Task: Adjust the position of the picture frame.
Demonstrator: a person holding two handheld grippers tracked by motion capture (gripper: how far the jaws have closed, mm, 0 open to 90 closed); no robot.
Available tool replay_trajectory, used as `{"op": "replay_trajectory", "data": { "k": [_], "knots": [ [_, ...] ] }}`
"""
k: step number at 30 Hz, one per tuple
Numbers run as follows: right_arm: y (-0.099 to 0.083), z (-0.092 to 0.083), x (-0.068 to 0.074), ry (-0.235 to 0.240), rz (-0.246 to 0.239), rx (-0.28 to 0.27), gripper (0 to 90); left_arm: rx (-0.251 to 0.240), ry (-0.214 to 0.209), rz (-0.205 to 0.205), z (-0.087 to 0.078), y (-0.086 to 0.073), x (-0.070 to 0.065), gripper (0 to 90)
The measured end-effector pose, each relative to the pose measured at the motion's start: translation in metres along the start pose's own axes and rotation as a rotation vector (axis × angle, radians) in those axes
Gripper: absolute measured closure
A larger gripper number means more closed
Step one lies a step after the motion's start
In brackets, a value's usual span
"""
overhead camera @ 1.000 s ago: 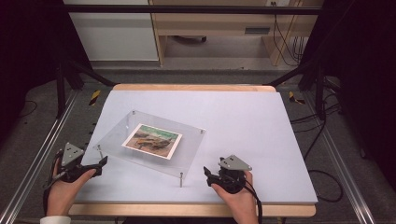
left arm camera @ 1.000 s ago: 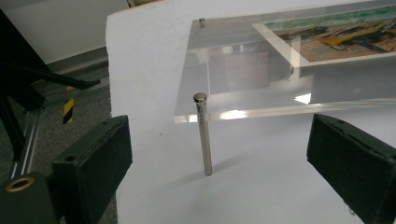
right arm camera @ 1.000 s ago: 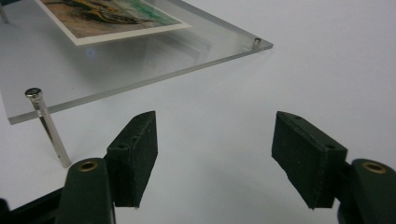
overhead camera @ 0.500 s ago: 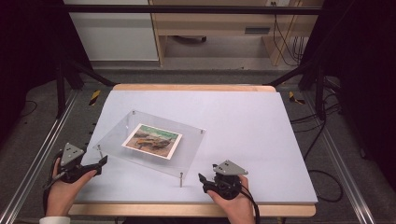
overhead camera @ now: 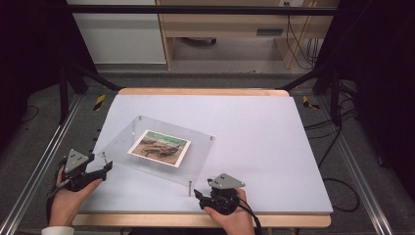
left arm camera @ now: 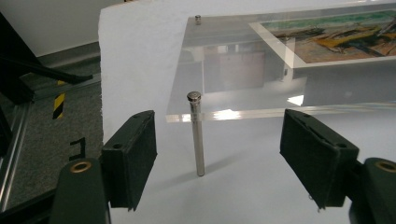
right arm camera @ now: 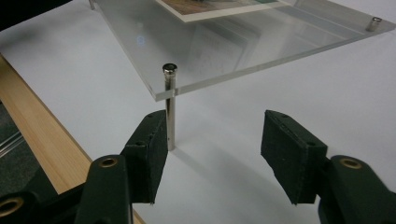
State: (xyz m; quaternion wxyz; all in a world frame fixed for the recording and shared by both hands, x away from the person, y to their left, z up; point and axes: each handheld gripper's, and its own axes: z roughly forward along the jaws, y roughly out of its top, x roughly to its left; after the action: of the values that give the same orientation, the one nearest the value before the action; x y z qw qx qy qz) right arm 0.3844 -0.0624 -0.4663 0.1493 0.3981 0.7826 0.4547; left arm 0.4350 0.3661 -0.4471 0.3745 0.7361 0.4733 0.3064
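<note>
One clear frame (overhead camera: 161,149) holding one photo (overhead camera: 159,148), raised on four posts, lies ahead of both grippers. Left gripper (left arm camera: 219,140): jaws apart, just been closing, near-left post (left arm camera: 196,134) between them, untouched. Right gripper (right arm camera: 215,149): likewise around near-right post (right arm camera: 170,105). Step looks like gripping posts; next, pinch squarely.

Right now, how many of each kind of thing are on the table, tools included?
Acrylic panel: 1
Photo: 1
Metal posts: 4
Tools: 2, left tool, right tool
Total: 8
</note>
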Motion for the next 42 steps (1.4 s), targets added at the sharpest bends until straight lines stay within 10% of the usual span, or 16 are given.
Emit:
{"op": "replay_trajectory", "data": {
  "k": [10, 35, 42],
  "knots": [
    [0.003, 0.019, 0.013, 0.023, 0.021, -0.001, 49.9, -0.030, -0.034, -0.049, 0.002, -0.002, 0.008, 30.5],
    [0.008, 0.043, 0.024, 0.011, 0.047, -0.003, 62.5, 0.037, -0.026, 0.011, 0.021, -0.005, 0.006, 53.0],
    [0.009, 0.046, 0.025, 0.006, 0.052, -0.008, 64.1, 0.002, -0.032, -0.045, 0.028, -0.007, 0.016, 62.2]
  ]
}}
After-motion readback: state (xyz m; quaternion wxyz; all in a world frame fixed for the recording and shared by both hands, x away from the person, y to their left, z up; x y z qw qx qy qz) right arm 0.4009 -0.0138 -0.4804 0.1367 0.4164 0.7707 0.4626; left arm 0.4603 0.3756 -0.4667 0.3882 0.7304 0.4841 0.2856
